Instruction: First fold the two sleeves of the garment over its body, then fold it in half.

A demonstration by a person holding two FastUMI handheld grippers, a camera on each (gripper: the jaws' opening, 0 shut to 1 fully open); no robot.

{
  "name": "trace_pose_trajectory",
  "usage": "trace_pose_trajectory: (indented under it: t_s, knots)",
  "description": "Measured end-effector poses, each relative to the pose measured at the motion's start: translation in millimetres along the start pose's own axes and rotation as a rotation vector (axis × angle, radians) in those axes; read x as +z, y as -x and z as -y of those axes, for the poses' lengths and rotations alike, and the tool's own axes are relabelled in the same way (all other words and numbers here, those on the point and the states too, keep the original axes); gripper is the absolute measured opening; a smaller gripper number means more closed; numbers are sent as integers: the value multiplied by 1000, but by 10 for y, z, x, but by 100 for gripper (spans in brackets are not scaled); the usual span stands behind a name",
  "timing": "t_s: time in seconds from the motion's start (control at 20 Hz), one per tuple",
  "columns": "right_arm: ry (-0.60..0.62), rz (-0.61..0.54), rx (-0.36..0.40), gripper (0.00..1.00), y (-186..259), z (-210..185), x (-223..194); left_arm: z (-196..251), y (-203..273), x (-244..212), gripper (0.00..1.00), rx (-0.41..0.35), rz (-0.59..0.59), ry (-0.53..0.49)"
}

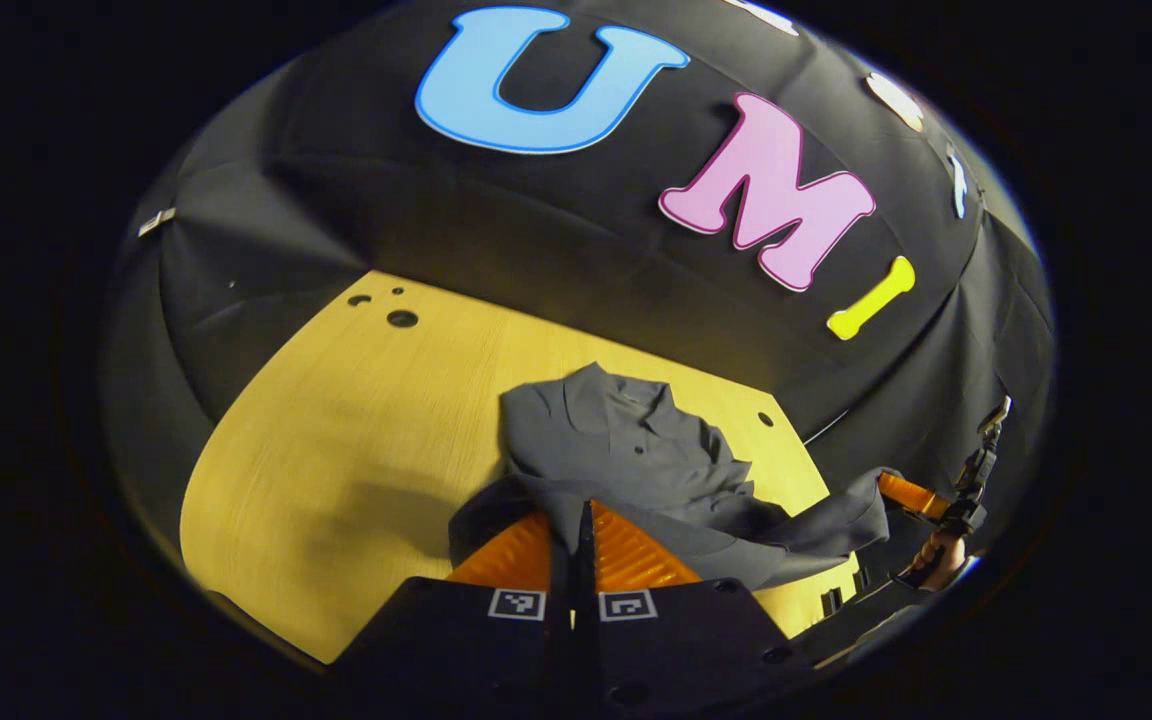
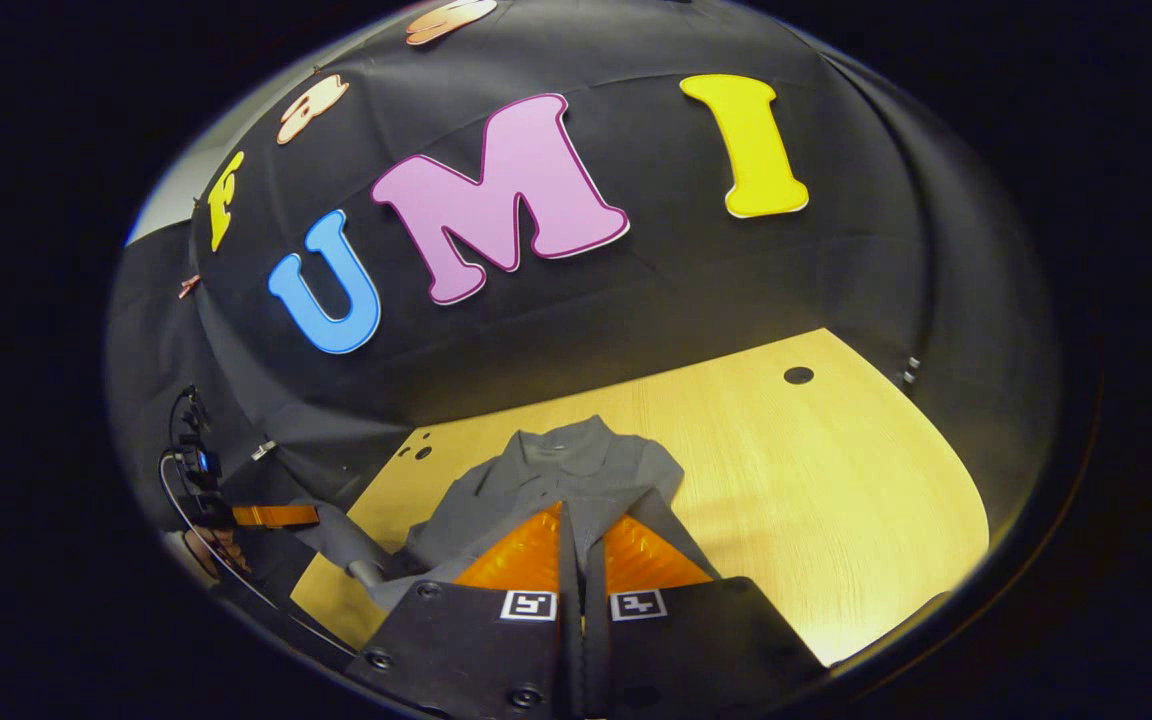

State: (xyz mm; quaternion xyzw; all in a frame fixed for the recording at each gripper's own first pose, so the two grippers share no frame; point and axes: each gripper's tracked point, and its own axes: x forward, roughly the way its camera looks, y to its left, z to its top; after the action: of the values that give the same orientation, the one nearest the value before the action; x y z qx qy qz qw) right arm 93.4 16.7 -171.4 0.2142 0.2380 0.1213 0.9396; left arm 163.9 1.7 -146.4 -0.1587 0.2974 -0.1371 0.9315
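Observation:
A grey collared shirt [image 1: 626, 440] lies collar-end down on the wooden table [image 1: 336, 440], with its near edge lifted. In the left gripper view, my left gripper [image 1: 584, 520] is shut on that raised edge, and cloth drapes over both fingers. Farther right, my right gripper [image 1: 911, 495] holds the other end of the same edge, so the fabric stretches between the two. In the right gripper view, my right gripper [image 2: 573, 530] is shut on the shirt [image 2: 566, 465], with my left gripper [image 2: 276, 516] off to the left on the cloth. The sleeves appear folded in over the body.
Round cable holes [image 1: 402, 318] mark the table's far corners, one showing as a hole [image 2: 798, 375] on the right side. Black cloth walls close in behind the table. A hand [image 1: 941, 560] holds the far gripper beyond the table's near edge. Bare tabletop [image 2: 836, 500] spreads beside the shirt.

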Motion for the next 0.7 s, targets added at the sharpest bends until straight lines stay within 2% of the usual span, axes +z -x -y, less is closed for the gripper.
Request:
trace_pose_trajectory:
  t_s: [0.3,0.7]
  knots:
    - [-1,24,-34,5,-587,234,237,-280,-513,384,5,26,37,57]
    - [58,-24,-66,5,-1413,533,220,-560,-1458,661,5,50,24,17]
